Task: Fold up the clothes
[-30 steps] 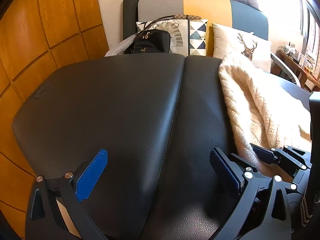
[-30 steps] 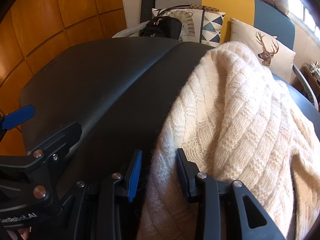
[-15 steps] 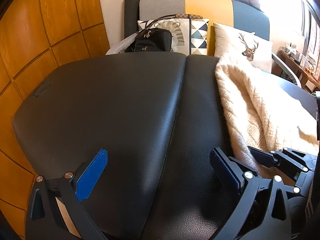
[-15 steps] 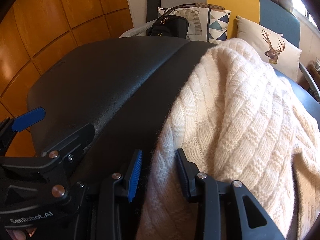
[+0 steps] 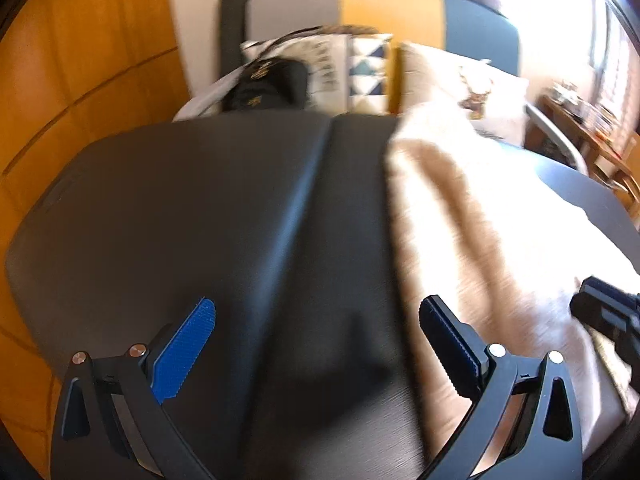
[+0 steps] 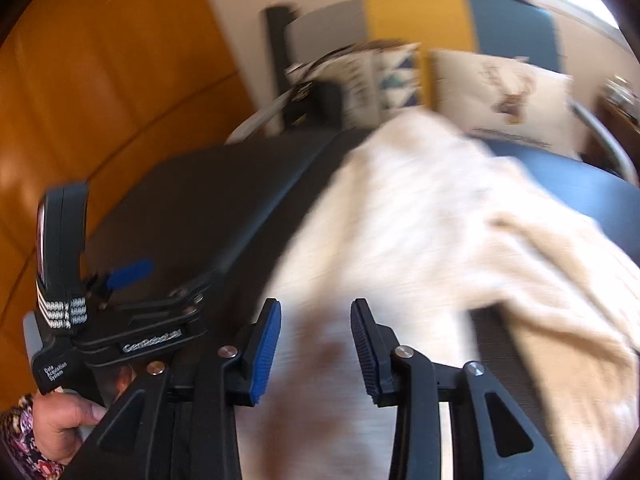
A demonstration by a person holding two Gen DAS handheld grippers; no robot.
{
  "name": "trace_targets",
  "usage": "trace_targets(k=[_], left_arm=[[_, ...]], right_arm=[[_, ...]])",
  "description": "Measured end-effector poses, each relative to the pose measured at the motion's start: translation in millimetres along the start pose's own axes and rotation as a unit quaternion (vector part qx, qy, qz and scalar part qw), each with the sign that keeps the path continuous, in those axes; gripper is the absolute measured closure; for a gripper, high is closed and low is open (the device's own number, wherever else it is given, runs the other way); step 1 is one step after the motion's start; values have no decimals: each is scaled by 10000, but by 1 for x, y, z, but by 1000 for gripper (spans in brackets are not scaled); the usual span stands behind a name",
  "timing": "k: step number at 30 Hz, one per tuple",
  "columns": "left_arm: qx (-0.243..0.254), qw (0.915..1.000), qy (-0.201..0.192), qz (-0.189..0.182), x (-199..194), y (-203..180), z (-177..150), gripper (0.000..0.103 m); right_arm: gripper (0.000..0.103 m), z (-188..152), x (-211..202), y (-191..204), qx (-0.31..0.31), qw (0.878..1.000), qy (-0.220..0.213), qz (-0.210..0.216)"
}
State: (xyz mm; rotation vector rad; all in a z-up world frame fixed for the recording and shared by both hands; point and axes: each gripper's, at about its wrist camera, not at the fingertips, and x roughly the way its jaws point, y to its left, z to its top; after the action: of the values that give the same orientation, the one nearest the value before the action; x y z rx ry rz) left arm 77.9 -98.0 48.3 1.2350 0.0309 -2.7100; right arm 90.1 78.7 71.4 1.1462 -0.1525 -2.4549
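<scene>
Cream knit sweater [image 6: 420, 220] lies on the right half of the black table [image 5: 200, 220], its near edge lifted. Right gripper [image 6: 316, 344]: jaws closed on that near edge, cloth bunched between the pads. Left gripper [image 5: 316, 344]: jaws wide open over bare table just left of the sweater, holding nothing. A hand [image 6: 60, 424] holds the left gripper. Both views blurred.

Left half of the black table [image 5: 200, 208] lies bare, open passage. The cream sweater [image 5: 472, 216] heaps across the right half; a handbag [image 5: 268, 88] and 2 pillows [image 5: 460, 80] crowd the far edge.
</scene>
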Motion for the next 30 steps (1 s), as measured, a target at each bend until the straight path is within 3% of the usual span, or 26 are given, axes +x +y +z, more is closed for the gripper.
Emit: trace_targets(k=[4, 8, 11, 14, 17, 19, 25, 30], left_arm=[[554, 9983, -139, -144, 5, -52, 25, 0], [1250, 9921, -142, -21, 21, -108, 45, 0], [1772, 9840, -124, 122, 40, -149, 58, 0], [2317, 9713, -126, 514, 64, -185, 65, 0], [2630, 9609, -68, 859, 88, -206, 67, 0], [2681, 9586, 66, 958, 102, -209, 65, 0], [2451, 9665, 117, 749, 118, -202, 63, 0], [1841, 9818, 438, 127, 126, -181, 68, 6]], right_arm=[[66, 13, -9, -72, 744, 9941, 101, -789], [66, 26, -14, -138, 1438, 9831, 239, -1103], [66, 38, -13, -157, 1596, 9796, 122, -1211], [66, 37, -12, -163, 1417, 9787, 172, -1478], [66, 31, 10, -174, 1323, 9781, 341, -1571], [64, 21, 17, -178, 1289, 9791, 317, -1541], [59, 6, 19, -176, 863, 9839, -103, -1559], [57, 4, 17, -180, 957, 9845, -173, -1460]])
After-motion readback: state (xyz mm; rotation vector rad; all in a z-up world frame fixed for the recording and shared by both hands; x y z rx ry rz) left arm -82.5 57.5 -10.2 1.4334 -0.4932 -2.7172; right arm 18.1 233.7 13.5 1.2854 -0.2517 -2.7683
